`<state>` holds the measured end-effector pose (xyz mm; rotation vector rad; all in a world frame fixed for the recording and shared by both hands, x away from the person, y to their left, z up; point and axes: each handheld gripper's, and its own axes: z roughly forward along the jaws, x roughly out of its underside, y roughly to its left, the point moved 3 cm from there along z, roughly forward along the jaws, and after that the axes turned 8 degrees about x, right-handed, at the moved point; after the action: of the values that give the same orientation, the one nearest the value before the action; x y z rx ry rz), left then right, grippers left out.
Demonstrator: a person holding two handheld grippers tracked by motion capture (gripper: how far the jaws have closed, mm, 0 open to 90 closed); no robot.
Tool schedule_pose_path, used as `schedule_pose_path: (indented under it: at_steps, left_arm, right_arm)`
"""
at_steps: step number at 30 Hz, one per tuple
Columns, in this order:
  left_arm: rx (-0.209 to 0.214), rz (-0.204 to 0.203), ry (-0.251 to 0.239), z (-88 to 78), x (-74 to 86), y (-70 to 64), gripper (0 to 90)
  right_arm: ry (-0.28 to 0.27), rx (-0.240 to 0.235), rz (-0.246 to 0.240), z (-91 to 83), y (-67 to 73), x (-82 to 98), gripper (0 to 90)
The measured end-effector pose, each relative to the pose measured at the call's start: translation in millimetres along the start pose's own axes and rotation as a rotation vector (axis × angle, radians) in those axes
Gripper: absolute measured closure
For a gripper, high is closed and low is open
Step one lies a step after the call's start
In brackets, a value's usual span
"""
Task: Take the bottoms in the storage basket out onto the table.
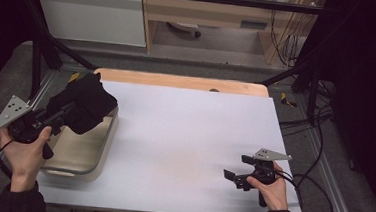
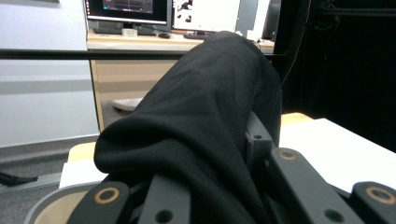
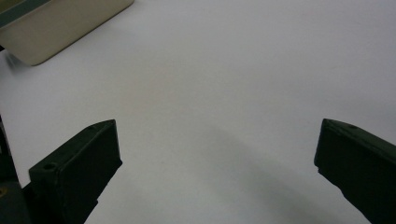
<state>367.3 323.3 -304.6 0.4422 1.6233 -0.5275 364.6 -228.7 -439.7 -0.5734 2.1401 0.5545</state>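
We hold a bunched black cloth (image 1: 87, 104) in our left gripper (image 1: 67, 112), whose fingers (image 2: 254, 140) are closed tight on a fold of it, so the cloth hangs in the air over the far end of the beige tub (image 1: 90, 154) that sits at the left edge of the counter (image 1: 189, 131). In the left gripper view the fabric drapes thickly over the fingers and rises in front of the camera, so we cannot see how much of it is pinched or how much trails below. Our right gripper (image 1: 233, 177) rests low over the bare counter near its right front corner, well apart from the cloth and the tub, its fingers (image 3: 81, 163) spread wide with nothing between them. We judge that the step in hand is carrying the cloth between tub and counter, though we cannot tell from this moment which way it is going. To do it well, we keep the left grip firm and lift high enough that any hanging part clears the tub's rim rather than dragging it. We move smoothly so the bundle does not swing. If we mean to spread the cloth, we bring it toward the open middle of the counter where our right fingers can catch a free edge.
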Motion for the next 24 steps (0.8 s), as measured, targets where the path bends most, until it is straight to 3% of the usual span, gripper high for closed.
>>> schedule_pose_path:
  at_steps: [12,24]
  left_arm:
    - [0.031,0.027,-0.016,4.2,-6.5,-13.7,76.6]
    - [0.054,0.027,-0.041,14.1,-13.3,-21.7,78.4]
  right_arm:
    - [0.005,0.002,0.0,1.1,0.2,0.5,0.9]
    - [0.005,0.003,-0.001,1.0,0.2,0.6,0.9]
